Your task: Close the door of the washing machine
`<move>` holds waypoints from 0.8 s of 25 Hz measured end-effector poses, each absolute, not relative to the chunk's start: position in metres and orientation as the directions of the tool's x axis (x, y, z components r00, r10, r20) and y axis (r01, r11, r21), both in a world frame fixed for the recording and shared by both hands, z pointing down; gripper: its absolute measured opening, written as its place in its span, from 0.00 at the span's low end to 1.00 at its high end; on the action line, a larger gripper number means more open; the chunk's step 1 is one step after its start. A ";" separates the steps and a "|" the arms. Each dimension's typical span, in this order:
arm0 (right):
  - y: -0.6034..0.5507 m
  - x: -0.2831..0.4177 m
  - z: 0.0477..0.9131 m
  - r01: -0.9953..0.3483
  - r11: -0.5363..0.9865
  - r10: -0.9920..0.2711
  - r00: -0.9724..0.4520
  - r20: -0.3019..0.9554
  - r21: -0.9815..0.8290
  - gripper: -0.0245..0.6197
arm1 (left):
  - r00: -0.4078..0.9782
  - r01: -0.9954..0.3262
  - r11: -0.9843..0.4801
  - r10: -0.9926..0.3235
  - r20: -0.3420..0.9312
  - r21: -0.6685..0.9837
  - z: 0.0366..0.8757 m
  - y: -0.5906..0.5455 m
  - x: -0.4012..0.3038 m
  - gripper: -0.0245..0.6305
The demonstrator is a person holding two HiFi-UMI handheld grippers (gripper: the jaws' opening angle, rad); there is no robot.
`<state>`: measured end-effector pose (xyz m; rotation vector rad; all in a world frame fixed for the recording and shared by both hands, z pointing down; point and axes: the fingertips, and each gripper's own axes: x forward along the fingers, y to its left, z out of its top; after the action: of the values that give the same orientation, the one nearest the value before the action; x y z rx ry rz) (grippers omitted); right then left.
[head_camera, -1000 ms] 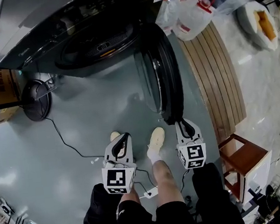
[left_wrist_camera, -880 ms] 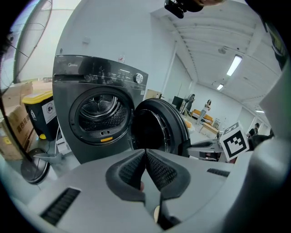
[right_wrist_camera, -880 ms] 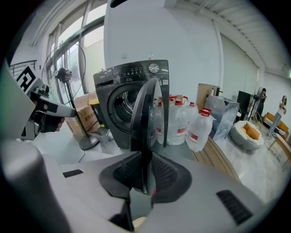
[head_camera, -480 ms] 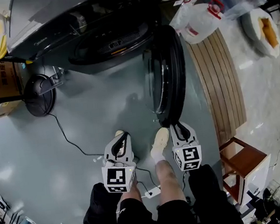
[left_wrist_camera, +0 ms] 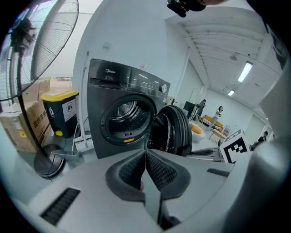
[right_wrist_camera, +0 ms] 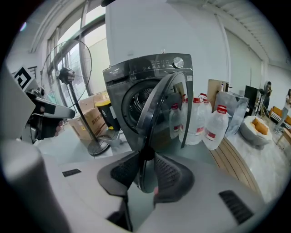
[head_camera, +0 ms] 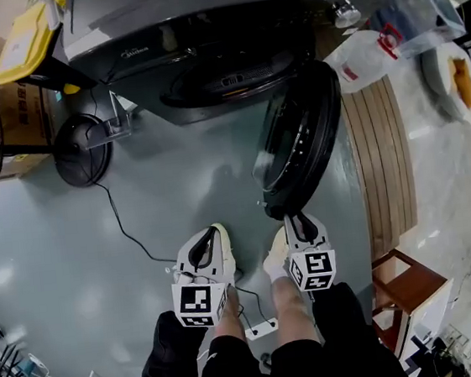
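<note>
The dark grey washing machine (head_camera: 200, 27) stands at the top of the head view with its drum opening (head_camera: 231, 78) uncovered. Its round door (head_camera: 297, 138) hangs partly swung, angled toward the machine. My right gripper (head_camera: 295, 218) is at the door's near edge. In the right gripper view the door's rim (right_wrist_camera: 157, 109) runs between the pads of the right gripper (right_wrist_camera: 146, 159), whose jaws are opening, with a gap beside the rim. My left gripper (head_camera: 206, 239) hovers over the floor to the left, shut on nothing, and in its own view the left gripper (left_wrist_camera: 145, 152) points at the machine (left_wrist_camera: 118, 113).
A standing fan's base (head_camera: 79, 150) and its cable (head_camera: 126, 230) lie on the floor at the left. Large plastic bottles (head_camera: 364, 55) stand to the door's right beside a slatted wooden platform (head_camera: 380, 158). A wooden stool (head_camera: 405, 270) is at the lower right. A yellow-lidded bin (head_camera: 27, 30) stands left of the machine.
The door has swung from edge-on to angled toward the machine. Both grippers have moved on toward the machine, the right one staying at the door's edge.
</note>
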<state>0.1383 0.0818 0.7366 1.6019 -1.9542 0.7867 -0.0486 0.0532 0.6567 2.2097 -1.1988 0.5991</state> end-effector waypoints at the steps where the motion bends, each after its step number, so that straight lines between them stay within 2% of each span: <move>1: 0.079 0.131 0.736 -0.981 0.143 -0.700 -0.192 0.688 -0.129 0.22 | 0.498 -0.860 -0.443 -0.615 0.611 0.254 0.656 0.052 -0.057 0.08; 8: 0.052 0.083 0.735 -0.981 0.116 -0.705 -0.190 0.684 -0.153 0.23 | 0.472 -0.878 -0.400 -0.635 0.611 0.263 0.656 0.038 -0.108 0.08; 20: 0.011 0.023 0.734 -0.981 0.069 -0.696 -0.179 0.696 -0.184 0.24 | 0.478 -0.875 -0.410 -0.654 0.587 0.256 0.644 -0.002 -0.156 0.08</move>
<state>0.0232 0.0107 0.7340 1.6624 -1.9264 0.8916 -0.1560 -0.0021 0.6444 2.1922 -1.2613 0.5442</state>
